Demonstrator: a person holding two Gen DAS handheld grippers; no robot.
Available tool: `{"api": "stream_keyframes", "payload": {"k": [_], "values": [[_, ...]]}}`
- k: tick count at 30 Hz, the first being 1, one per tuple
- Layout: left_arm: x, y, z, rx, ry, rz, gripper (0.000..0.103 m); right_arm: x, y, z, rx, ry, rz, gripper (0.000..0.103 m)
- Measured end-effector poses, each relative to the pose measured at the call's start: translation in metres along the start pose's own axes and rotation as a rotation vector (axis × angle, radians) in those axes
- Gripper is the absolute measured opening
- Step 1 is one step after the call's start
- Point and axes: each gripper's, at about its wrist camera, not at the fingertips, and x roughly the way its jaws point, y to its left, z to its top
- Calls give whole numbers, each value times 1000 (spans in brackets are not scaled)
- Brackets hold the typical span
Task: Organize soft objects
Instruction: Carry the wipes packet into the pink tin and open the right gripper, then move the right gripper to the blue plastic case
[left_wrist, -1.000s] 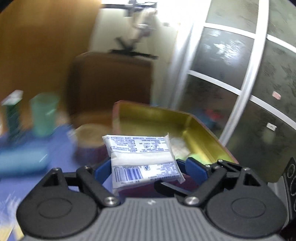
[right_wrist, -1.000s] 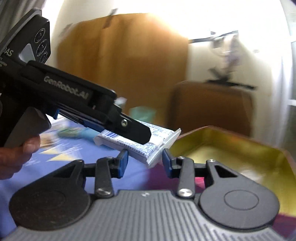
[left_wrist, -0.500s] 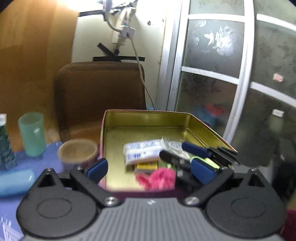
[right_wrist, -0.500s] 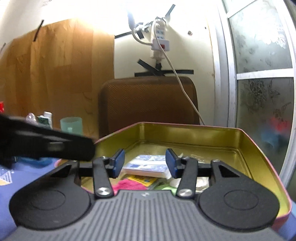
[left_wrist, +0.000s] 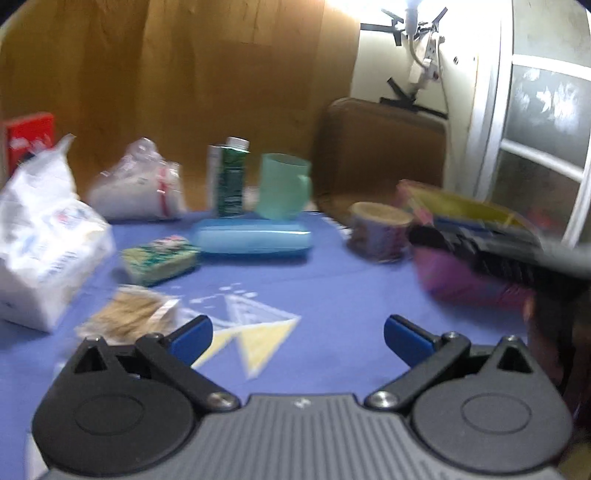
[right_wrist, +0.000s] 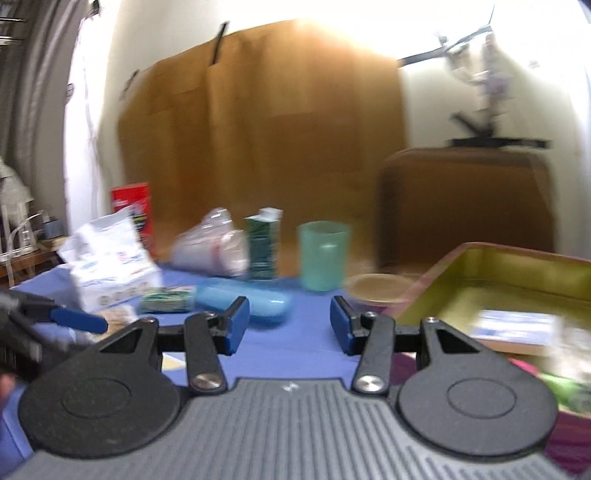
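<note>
Only the right wrist view looks into the gold tin (right_wrist: 517, 266), where the white tissue pack (right_wrist: 515, 326) lies. Both the left gripper (left_wrist: 297, 338) and right gripper (right_wrist: 290, 325) have jaws released and empty, the left's opening; the left view alone shows a straw-coloured bag (left_wrist: 129, 317) on the worktop (left_wrist: 332, 295).

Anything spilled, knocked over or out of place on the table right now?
Nothing stands out. The green carton and teal cup stand upright, the blue case lies flat, and the tissue pack sits inside the tin. Both views are blurred, so fine damage can't be judged.
</note>
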Motion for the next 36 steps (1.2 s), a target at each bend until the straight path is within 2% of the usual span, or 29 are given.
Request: {"api": "stream_keyframes", "payload": {"k": [2, 4, 5, 7, 9, 12, 15, 22, 36], "values": [[1, 4, -4, 23, -16, 51, 102, 20, 12, 5, -3, 14, 38, 51], [10, 10, -11, -13, -10, 71, 102, 44, 26, 9, -28, 17, 51, 51], [17, 13, -10, -41, 39, 71, 96, 56, 34, 10, -49, 22, 43, 51], [17, 17, -8, -56, 23, 72, 98, 70, 46, 9, -85, 30, 38, 51], [13, 20, -8, -68, 3, 39, 101, 78, 55, 4, -111, 28, 52, 51], [14, 26, -7, -96, 1, 19, 102, 81, 56, -3, -128, 50, 89, 51], [17, 32, -7, -125, 13, 0, 102, 73, 47, -1, -73, 4, 107, 52], [15, 36, -11, -170, 11, -12, 102, 81, 37, -1, -2, 54, 148, 52], [18, 38, -11, -185, 23, -9, 102, 77, 37, -2, 3, 57, 158, 58]]}}
